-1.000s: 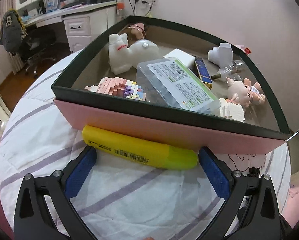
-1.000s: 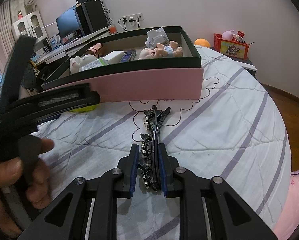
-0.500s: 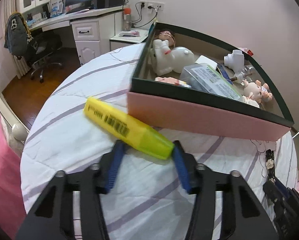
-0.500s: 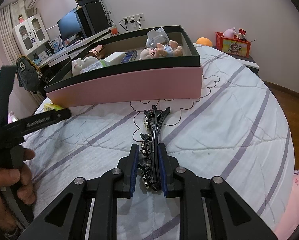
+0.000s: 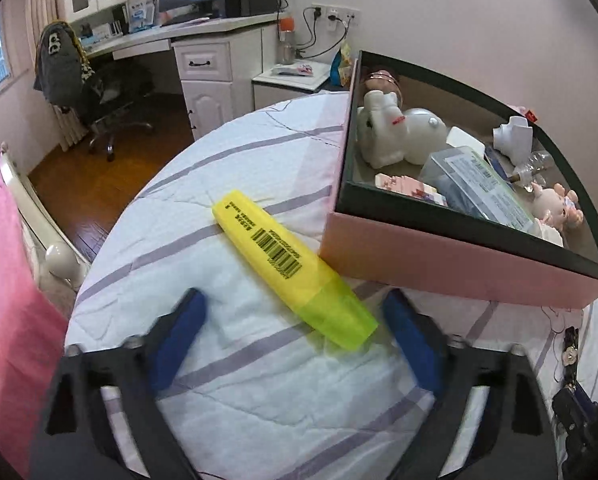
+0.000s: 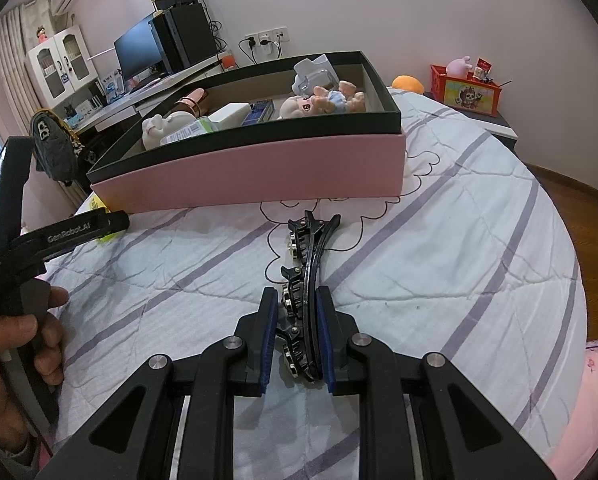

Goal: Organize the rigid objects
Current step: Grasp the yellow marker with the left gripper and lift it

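Note:
A yellow highlighter [image 5: 291,264] lies on the striped bedspread, its green cap end toward me, next to the corner of the pink box [image 5: 451,264]. My left gripper [image 5: 295,320] is open, its blue pads on either side of the cap end without touching it. My right gripper [image 6: 297,308] is shut on a black hair clip [image 6: 307,264] that rests on the bed in front of the box [image 6: 259,172]. The left gripper also shows in the right wrist view [image 6: 59,232], held in a hand.
The box holds a white toy animal [image 5: 395,136], a clear plastic case [image 5: 479,184], a small doll [image 5: 555,204] and other items. A desk, chair and monitor stand beyond the bed's left edge. A red bin [image 6: 469,92] sits at the far right.
The left gripper swung left around the box corner, closed partly near the highlighter's cap, then opened wide again. The highlighter now lies at an angle. The right gripper stayed put on the clip.

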The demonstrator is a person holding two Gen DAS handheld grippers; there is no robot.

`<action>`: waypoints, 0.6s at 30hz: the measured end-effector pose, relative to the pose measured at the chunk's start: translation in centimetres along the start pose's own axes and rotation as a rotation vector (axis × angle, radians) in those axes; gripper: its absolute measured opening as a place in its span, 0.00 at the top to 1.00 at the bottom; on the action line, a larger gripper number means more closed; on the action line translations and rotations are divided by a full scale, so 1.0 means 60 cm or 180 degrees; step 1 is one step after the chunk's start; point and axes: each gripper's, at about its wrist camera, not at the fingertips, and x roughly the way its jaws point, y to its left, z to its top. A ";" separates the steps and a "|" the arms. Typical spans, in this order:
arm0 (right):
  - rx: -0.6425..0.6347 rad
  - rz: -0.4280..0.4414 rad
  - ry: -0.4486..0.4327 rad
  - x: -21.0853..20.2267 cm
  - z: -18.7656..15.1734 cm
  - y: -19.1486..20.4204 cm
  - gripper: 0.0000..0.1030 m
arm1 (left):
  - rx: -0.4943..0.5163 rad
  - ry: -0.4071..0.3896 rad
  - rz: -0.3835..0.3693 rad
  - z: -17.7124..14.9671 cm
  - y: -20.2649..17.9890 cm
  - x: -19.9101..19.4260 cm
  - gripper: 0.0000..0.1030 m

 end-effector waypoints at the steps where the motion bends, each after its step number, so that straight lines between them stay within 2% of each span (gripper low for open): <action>1: -0.0001 -0.0001 0.0000 0.000 0.000 0.000 0.81 | 0.0004 -0.0019 -0.0016 0.000 0.003 -0.002 0.39; 2: -0.0003 -0.0002 0.0000 0.000 0.000 0.000 0.81 | 0.0020 -0.0021 -0.0020 0.001 0.003 -0.001 0.44; 4: -0.0002 -0.0006 0.0001 0.000 0.000 0.000 0.81 | 0.0044 -0.0029 -0.0073 0.001 0.013 -0.004 0.67; 6: 0.0010 -0.0001 0.0000 0.000 0.000 0.000 0.81 | 0.0061 -0.0013 -0.0133 0.002 0.024 -0.005 0.77; 18: 0.0105 0.0086 -0.0018 -0.019 -0.004 0.003 0.81 | 0.0281 -0.0159 -0.0272 -0.023 0.044 -0.058 0.78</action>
